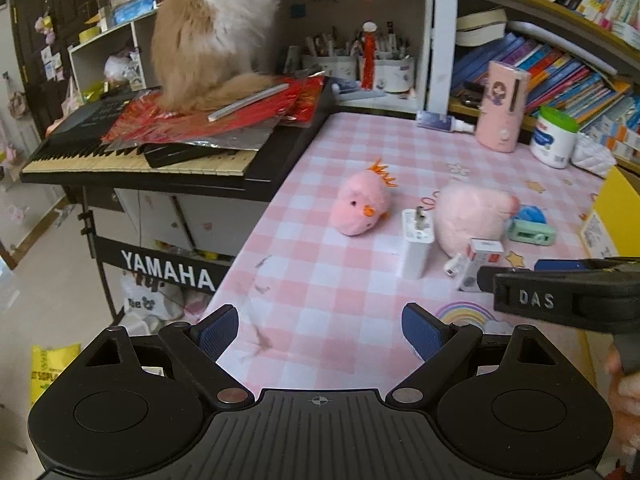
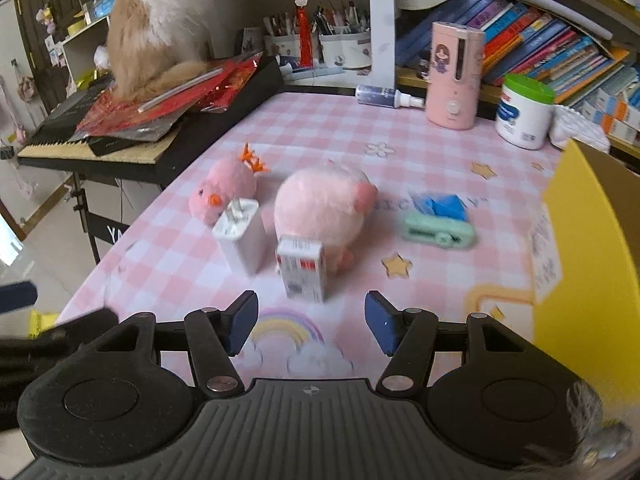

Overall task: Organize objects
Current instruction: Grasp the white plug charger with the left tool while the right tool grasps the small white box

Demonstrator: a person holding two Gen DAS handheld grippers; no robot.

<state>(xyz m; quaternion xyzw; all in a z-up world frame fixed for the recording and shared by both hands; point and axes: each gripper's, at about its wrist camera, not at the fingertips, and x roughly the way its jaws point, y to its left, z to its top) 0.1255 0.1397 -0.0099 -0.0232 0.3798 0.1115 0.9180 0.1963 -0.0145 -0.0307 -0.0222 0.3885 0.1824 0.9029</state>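
While both grippers are wide open and hold nothing, the small white box (image 2: 305,270) with red marks stands just ahead of the right gripper (image 2: 311,322), almost in line with the gap between its blue pads (image 2: 245,320). Its long axis is upright, with a small lean, so I judge that the jaws can close on its two narrow sides after a short advance. The right hand is clearly nearer; the left gripper (image 1: 320,330) hangs over the near left edge of the tabletop (image 1: 360,148), with the box off to its right.

Just left of the box stands the white charger (image 2: 242,240), and behind it, touching or nearly so, lies the big pink plush (image 2: 320,208). These neighbours leave little room.

The right view shows the front face of the box and the yellow box (image 2: 592,264) at the right edge, perhaps the container. The left view hides part of the small box behind the right gripper's finger, but shows the pink chick plush (image 1: 362,210) well apart from the charger.
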